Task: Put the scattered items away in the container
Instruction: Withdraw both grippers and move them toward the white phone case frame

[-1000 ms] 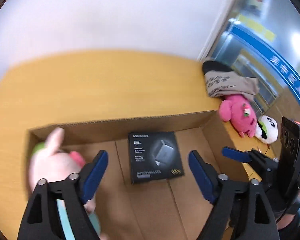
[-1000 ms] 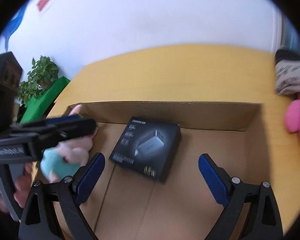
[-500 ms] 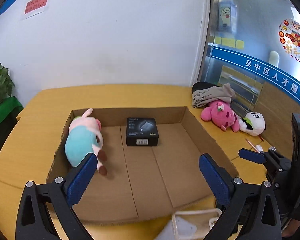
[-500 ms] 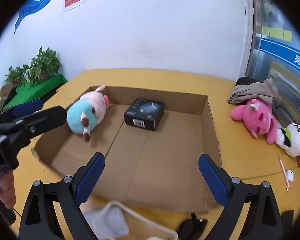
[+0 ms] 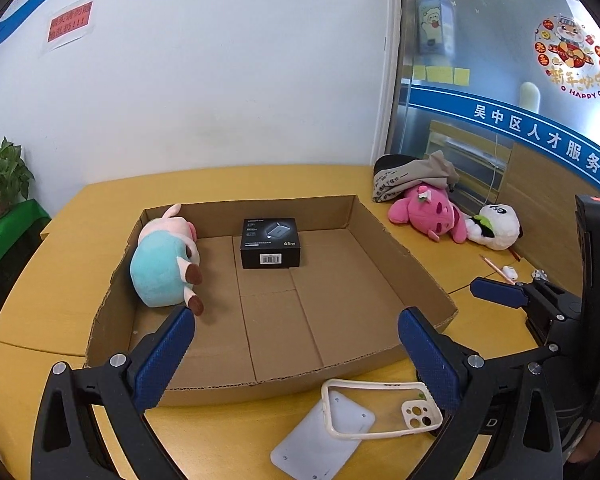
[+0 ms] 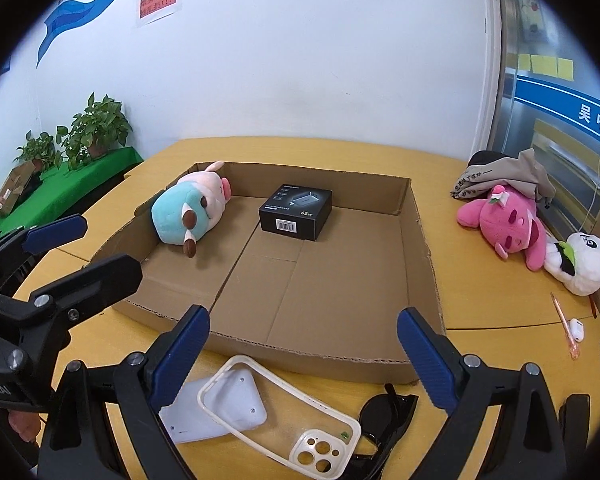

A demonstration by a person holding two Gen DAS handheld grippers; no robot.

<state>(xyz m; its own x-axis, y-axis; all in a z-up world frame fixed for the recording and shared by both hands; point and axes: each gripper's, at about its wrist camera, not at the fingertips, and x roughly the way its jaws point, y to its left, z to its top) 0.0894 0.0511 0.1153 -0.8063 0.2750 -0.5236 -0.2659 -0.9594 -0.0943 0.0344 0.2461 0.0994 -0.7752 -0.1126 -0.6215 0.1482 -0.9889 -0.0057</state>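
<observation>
Both tongs are spread wide and pinch nothing: the left gripper (image 5: pixel 296 344) and the right gripper (image 6: pixel 302 344) hang over the near edge of the box (image 5: pixel 380 364), which stands on the table (image 5: pixel 220 184). Inside the box there are already 2 things, the blue plush (image 5: pixel 160 268) at the left wall and the black carton (image 5: pixel 271 242) toward the back. The nearest thing left outside is the phone case (image 6: pixel 284 412), which lies on the table just in front of the box, partly on top of a white plate (image 6: pixel 220 408); it sits below and between the fingers of the right gripper, and low and to the right in the left view. I think the main risk is here: the case is thin, flat and hollow, so the pads can slide off its rim, or they can catch the white plate under it and drag both. The sunglasses (image 6: pixel 384 420) touch or nearly touch the case, so a careless closing can take them too or push them off the table edge. The pink plush (image 6: pixel 508 224) and the panda (image 6: pixel 580 264) lie well apart to the right, near a pen (image 6: pixel 564 320), and reaching for them can knock that small thing away. Also, the 2 grippers are close, so they can collide.
</observation>
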